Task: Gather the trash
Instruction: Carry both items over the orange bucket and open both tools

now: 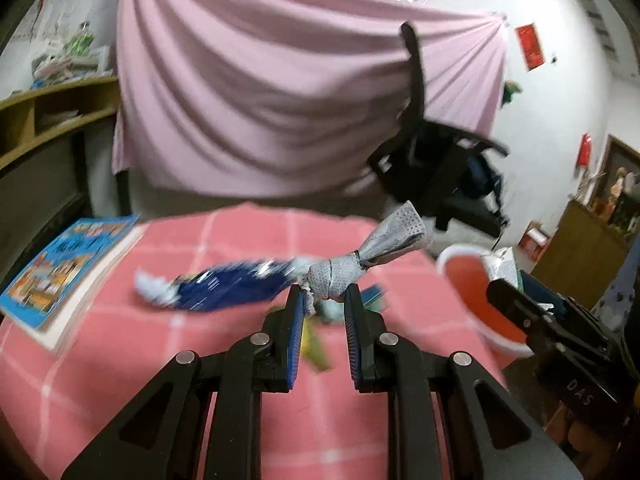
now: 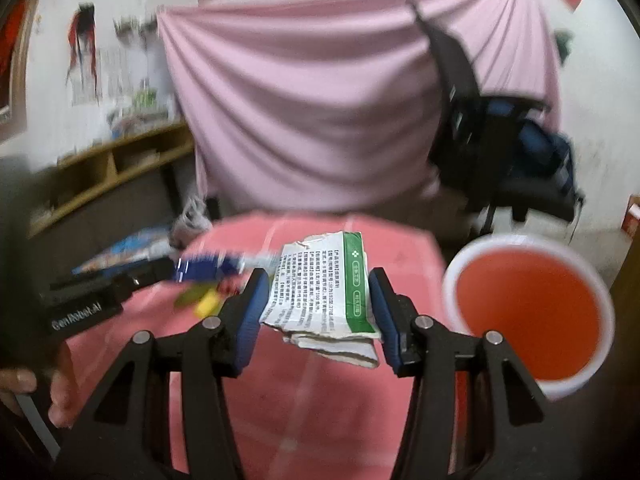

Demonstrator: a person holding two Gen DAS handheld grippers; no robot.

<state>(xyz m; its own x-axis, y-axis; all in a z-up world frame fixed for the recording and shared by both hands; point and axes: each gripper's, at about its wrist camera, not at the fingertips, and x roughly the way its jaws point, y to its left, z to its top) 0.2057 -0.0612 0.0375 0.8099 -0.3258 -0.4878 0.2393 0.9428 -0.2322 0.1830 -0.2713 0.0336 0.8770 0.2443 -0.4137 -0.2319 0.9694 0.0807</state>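
Carrying two pieces of trash toward the bin is judged to be the step in hand. A knotted grey wrapper is clamped near its tip by the left gripper, jaws nearly together; its flared tail sticks out toward 1 o'clock. A flattened white-and-green carton is clamped between the wide-set jaws of the right gripper.

The red bin with a white rim sits off the table edge, at 3 o'clock of the right gripper. Neither piece is over it yet.

Suggested handling:
- Both grips should be kept firm until each piece is above the opening.
- Carton should be released first, being closer.
- Wrapper grip is shallow, so swinging should be avoided.

A blue wrapper and yellow-green scraps are left on the pink checked tablecloth. The book at 9 o'clock should be left alone.
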